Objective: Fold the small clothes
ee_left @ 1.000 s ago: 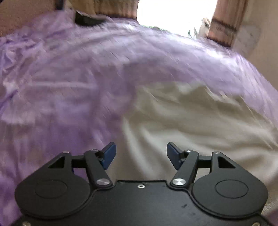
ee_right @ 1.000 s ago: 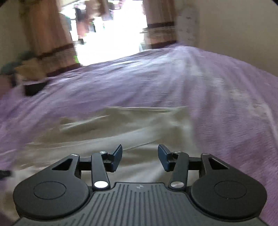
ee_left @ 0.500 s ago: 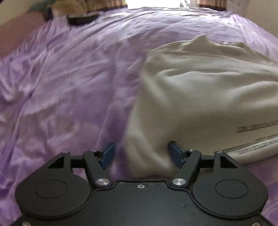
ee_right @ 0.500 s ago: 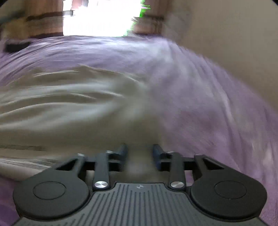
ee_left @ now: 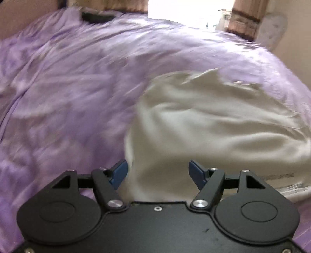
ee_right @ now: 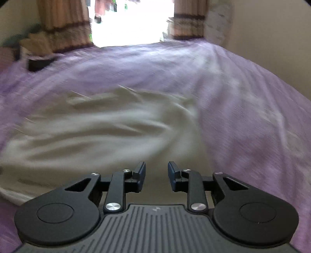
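A cream-white garment [ee_left: 213, 126] lies rumpled on the purple bedsheet [ee_left: 68, 87]; it also shows in the right wrist view [ee_right: 101, 132]. My left gripper [ee_left: 158, 173] is open over the garment's near left edge, with cloth lying between the blue fingertips. My right gripper [ee_right: 156, 173] is open with a narrower gap over the garment's near right part, nothing pinched. Both views are blurred by motion.
The purple bedsheet [ee_right: 243, 116] spreads all around the garment. A dark flat object [ee_left: 97, 16] lies at the far left of the bed, also in the right wrist view [ee_right: 38, 62]. Curtains [ee_right: 64, 25] and a bright window stand beyond. A wall is at right.
Both grippers have pulled back and risen from the garment's near edge. The right gripper's jaws have opened a little wider than half a second ago. The garment lies bunched.
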The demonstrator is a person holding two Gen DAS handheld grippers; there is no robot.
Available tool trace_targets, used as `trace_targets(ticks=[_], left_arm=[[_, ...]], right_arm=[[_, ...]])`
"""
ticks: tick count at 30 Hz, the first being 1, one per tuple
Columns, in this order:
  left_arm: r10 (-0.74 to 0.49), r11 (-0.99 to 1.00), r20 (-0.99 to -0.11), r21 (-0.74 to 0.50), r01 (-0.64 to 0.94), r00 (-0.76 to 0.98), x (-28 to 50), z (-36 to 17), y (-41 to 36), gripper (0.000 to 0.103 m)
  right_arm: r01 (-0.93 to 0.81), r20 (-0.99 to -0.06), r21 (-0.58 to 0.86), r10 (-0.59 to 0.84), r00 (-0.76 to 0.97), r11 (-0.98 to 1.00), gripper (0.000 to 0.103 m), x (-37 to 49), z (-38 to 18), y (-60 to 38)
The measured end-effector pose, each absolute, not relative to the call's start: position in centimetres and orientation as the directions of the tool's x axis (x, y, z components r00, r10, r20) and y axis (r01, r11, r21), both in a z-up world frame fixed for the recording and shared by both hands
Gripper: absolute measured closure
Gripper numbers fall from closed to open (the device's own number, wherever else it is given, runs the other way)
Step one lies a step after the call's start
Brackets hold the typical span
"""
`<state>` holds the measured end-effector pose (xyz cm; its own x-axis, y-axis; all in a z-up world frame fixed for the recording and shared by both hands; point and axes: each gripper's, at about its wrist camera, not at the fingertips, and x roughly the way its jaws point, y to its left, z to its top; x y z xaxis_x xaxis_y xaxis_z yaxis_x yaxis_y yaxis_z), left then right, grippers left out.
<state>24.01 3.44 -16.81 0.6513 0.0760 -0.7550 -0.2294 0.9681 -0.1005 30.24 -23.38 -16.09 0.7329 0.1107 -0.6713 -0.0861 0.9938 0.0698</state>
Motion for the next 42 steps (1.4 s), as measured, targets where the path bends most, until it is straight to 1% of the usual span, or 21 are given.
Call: trace_targets(ticks=[2, 4, 6, 7, 9, 13, 17, 19, 21, 23, 24, 26, 29, 31, 32, 33, 35, 36, 39, 41, 42], left_arm=[[0.096, 0.978, -0.767, -0.045, -0.202, 0.635, 25.3, -17.4, 1.9, 0.031], [0.139, 0.978, -0.8, 0.018, -0.208, 0.584, 26.8, -19.6, 1.4, 0.027], [0.163, 0.978, -0.787, 0.048, -0.205, 0.595, 27.4, -21.8, 1.0, 0.02], [0.179, 0.977, -0.778, 0.069, -0.2, 0.602, 27.3, -22.1, 0.8, 0.02], [0.183, 0.978, -0.771, 0.081, -0.191, 0.61, 26.9, -21.5, 0.7, 0.02], [0.147, 0.983, -0.772, 0.047, -0.176, 0.618, 26.5, -19.1, 1.7, 0.021], [0.16, 0.982, -0.738, 0.053, -0.18, 0.656, 27.1, -17.3, 2.1, 0.022], [0.177, 0.981, -0.785, 0.094, -0.168, 0.593, 28.5, -18.9, 2.4, 0.019], [0.137, 0.985, -0.832, 0.057, -0.163, 0.538, 29.9, -20.8, 3.0, 0.018], [0.126, 0.98, -0.835, 0.019, -0.2, 0.535, 30.4, -19.6, 3.6, 0.019], [0.136, 0.979, -0.827, 0.028, -0.202, 0.546, 30.4, -18.6, 3.4, 0.022], [0.136, 0.981, -0.783, 0.023, -0.191, 0.606, 30.1, -16.1, 2.5, 0.022], [0.071, 0.987, -0.736, -0.046, -0.154, 0.673, 30.8, -14.2, 1.6, 0.022], [0.085, 0.988, -0.754, -0.02, -0.153, 0.651, 32.4, -15.5, 1.4, 0.022], [0.112, 0.987, -0.794, 0.019, -0.159, 0.598, 33.5, -17.2, 1.3, 0.022], [0.122, 0.987, -0.823, 0.042, -0.155, 0.554, 33.9, -18.7, 1.0, 0.019], [0.114, 0.986, -0.817, 0.023, -0.167, 0.565, 33.9, -20.1, 1.0, 0.019], [0.112, 0.984, -0.815, 0.012, -0.175, 0.568, 33.8, -19.5, 0.9, 0.022], [0.065, 0.991, -0.795, -0.017, -0.13, 0.604, 34.4, -16.7, 0.8, 0.022], [0.032, 0.99, -0.759, -0.066, -0.126, 0.65, 35.3, -15.1, 0.8, 0.022], [0.031, 0.991, -0.741, -0.064, -0.117, 0.671, 36.2, -14.7, 0.6, 0.021]], right_arm=[[-0.125, -0.671, 0.084, 0.149, 0.727, 0.989, 0.058, 31.2, -15.7, -21.0], [-0.144, -0.684, 0.07, 0.153, 0.713, 0.987, 0.058, 32.2, -16.3, -19.1], [-0.142, -0.716, 0.067, 0.147, 0.682, 0.988, 0.059, 33.4, -17.1, -17.8], [-0.15, -0.723, 0.087, 0.166, 0.671, 0.985, 0.059, 33.7, -17.2, -17.3], [-0.172, -0.713, 0.117, 0.204, 0.671, 0.978, 0.059, 33.7, -17.1, -16.5], [-0.182, -0.72, 0.106, 0.202, 0.664, 0.977, 0.059, 33.9, -17.3, -15.1], [-0.173, -0.742, 0.091, 0.182, 0.646, 0.981, 0.059, 34.5, -18.7, -14.7], [-0.168, -0.742, 0.103, 0.188, 0.643, 0.98, 0.059, 34.6, -19.5, -14.9], [-0.162, -0.742, 0.11, 0.19, 0.643, 0.981, 0.059, 34.6, -19.4, -15.0], [-0.164, -0.748, 0.094, 0.178, 0.639, 0.982, 0.059, 34.7, -19.0, -14.7], [-0.17, -0.746, 0.083, 0.174, 0.643, 0.982, 0.059, 34.7, -18.6, -14.5], [-0.178, -0.738, 0.075, 0.174, 0.652, 0.981, 0.059, 34.8, -18.0, -14.3], [-0.172, -0.724, 0.097, 0.188, 0.663, 0.98, 0.059, 35.3, -17.0, -14.4], [-0.162, -0.721, 0.118, 0.196, 0.665, 0.98, 0.058, 36.1, -17.1, -14.5], [-0.155, -0.726, 0.106, 0.183, 0.663, 0.982, 0.057, 36.6, -17.6, -14.4], [-0.147, -0.742, 0.085, 0.161, 0.651, 0.986, 0.056, 37.2, -18.4, -14.2], [-0.15, -0.761, 0.084, 0.161, 0.628, 0.985, 0.055, 38.2, -19.9, -14.2], [-0.152, -0.755, 0.088, 0.165, 0.634, 0.985, 0.054, 38.4, -19.9, -14.2], [-0.145, -0.736, 0.125, 0.19, 0.65, 0.981, 0.054, 39.1, -18.2, -14.4], [-0.147, -0.712, 0.147, 0.207, 0.671, 0.978, 0.054, 39.6, -17.0, -14.5], [-0.148, -0.705, 0.147, 0.208, 0.678, 0.978, 0.054, 40.1, -16.6, -14.4]])
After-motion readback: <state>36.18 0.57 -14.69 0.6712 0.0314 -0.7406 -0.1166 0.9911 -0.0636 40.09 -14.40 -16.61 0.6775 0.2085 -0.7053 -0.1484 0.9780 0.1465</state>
